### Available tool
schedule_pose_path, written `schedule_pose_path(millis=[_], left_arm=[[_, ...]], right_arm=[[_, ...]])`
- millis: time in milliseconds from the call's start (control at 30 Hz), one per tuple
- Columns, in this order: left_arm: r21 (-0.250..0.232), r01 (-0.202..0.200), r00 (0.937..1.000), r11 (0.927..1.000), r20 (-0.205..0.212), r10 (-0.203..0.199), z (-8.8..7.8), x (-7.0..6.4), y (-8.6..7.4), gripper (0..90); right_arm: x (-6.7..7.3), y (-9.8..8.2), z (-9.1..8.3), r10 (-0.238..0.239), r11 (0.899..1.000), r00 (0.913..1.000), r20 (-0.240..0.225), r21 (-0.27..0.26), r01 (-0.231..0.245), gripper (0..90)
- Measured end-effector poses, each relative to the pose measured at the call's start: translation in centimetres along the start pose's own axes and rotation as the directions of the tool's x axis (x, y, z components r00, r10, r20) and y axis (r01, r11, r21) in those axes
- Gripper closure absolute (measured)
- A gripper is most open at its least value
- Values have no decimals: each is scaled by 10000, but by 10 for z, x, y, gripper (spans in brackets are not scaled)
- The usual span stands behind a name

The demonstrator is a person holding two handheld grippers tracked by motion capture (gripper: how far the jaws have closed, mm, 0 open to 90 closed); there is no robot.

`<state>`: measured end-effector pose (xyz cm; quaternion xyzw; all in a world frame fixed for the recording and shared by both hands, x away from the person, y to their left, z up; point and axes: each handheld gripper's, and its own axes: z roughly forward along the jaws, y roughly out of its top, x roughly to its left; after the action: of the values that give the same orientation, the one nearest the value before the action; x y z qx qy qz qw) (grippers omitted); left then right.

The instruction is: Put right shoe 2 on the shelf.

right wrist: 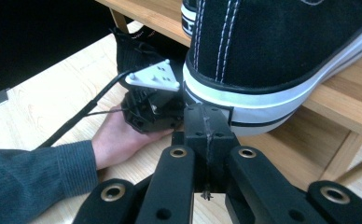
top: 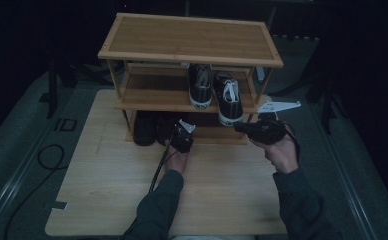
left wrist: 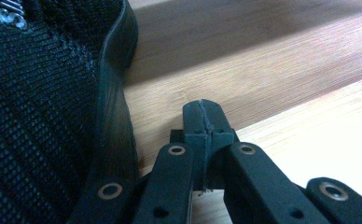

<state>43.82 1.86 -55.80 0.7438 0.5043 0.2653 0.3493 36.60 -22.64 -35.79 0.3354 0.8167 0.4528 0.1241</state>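
Both tongs (left wrist: 202, 122) (right wrist: 208, 127) closed beside shoes (top: 229, 97).

A pale wooden table (top: 107, 190) fills the middle under dim light, grey floor (top: 12, 150) flanks it at nine and three o'clock, a black cable (top: 44, 162) loops at eight, and darkness swallows the room from ten to two.
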Motion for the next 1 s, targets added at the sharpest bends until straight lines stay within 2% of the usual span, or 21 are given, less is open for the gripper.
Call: schedule_pose_path(millis=[433, 667, 1000], left_arm=[[-25, 3, 10000, 10000, -16, -3, 0, 0, 0, 900], [-18, 20, 10000, 10000, 11, -20, 0, 0, 0, 900], [-18, 20, 10000, 10000, 14, -20, 0, 0, 0, 900]], right_arm=[[7, 5, 16, 20, 10000, 9994, -360, -88, -23, 900], [10, 12, 24, -20, 9998, 9997, -223, -220, 15, 900], [5, 13, 29, 137, 9996, 9999, 30, -232, -136, 900]])
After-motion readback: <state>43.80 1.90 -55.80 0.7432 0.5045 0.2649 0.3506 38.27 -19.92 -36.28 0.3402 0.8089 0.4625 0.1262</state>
